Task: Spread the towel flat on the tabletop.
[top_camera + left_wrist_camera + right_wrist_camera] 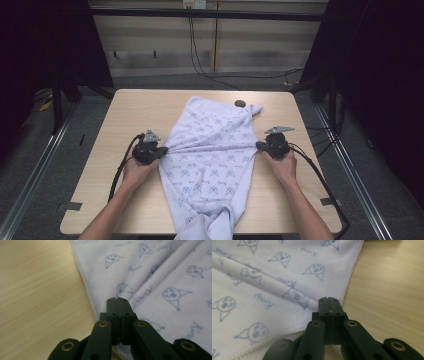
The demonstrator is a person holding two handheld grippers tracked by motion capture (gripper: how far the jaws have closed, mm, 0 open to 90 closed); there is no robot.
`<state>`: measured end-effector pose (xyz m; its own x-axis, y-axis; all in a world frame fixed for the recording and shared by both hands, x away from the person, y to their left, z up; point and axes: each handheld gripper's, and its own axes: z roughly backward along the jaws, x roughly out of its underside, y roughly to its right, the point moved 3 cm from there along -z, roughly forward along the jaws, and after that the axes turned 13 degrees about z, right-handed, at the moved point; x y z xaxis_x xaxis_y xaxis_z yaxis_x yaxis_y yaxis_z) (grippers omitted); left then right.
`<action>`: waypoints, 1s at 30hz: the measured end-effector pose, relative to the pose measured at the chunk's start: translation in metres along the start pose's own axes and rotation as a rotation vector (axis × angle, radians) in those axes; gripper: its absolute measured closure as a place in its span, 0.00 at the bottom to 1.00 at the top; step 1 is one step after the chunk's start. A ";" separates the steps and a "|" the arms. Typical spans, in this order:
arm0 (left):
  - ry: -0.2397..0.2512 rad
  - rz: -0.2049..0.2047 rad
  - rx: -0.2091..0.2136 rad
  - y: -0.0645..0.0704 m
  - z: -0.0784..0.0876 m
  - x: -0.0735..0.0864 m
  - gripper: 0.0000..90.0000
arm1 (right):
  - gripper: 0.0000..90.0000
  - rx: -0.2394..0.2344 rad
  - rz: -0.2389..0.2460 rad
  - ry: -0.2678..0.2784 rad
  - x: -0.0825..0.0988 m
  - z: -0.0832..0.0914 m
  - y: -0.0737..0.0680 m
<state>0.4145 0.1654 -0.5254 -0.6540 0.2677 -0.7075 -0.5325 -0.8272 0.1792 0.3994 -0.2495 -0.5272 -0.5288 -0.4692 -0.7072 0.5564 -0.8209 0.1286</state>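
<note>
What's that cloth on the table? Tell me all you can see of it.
The towel is pale lilac, soft and fleecy-looking, printed with small blue cartoon faces and script, with a stitched hem. It lies rumpled lengthwise on the wooden table, its near end drooping over the front edge, its far corner twisted beside a small dark thing. The left gripper and right gripper pinch its side edges, pulling folds taut between them.

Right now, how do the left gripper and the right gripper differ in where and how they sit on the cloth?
The left gripper pinches the cloth at its left hem; the right gripper pinches the opposite, right hem. The left gripper lies slightly nearer the person, the right gripper slightly farther up the table. Both are shut on a fold of the cloth, pulling it taut between them.
</note>
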 end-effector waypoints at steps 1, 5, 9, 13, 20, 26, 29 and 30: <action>0.010 0.016 -0.011 0.001 -0.002 -0.002 0.95 | 1.00 0.013 -0.008 0.004 -0.002 -0.003 0.001; 0.008 0.048 0.122 0.008 0.014 0.004 0.87 | 0.76 0.013 -0.035 0.049 -0.005 0.003 -0.002; 0.035 0.009 0.247 0.027 0.054 0.015 0.83 | 0.69 -0.049 -0.011 0.149 -0.007 0.039 -0.013; -0.030 -0.030 0.380 0.051 0.080 0.048 0.82 | 0.68 -0.167 0.033 0.162 0.008 0.075 -0.046; -0.138 -0.126 0.472 0.090 0.088 0.085 0.79 | 0.66 -0.347 0.118 0.153 0.038 0.110 -0.118; -0.151 -0.197 0.395 0.097 0.074 0.086 0.73 | 0.60 -0.424 0.181 0.080 0.036 0.087 -0.142; -0.135 -0.244 0.333 0.099 0.073 0.085 0.93 | 0.70 -0.402 0.242 0.043 0.038 0.078 -0.149; -0.132 -0.246 0.326 0.097 0.072 0.084 0.97 | 0.86 -0.358 0.271 0.032 0.038 0.079 -0.149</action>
<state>0.2692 0.1433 -0.5181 -0.5384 0.5160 -0.6662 -0.8092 -0.5372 0.2379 0.2463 -0.1709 -0.5182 -0.3168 -0.6366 -0.7031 0.8617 -0.5029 0.0671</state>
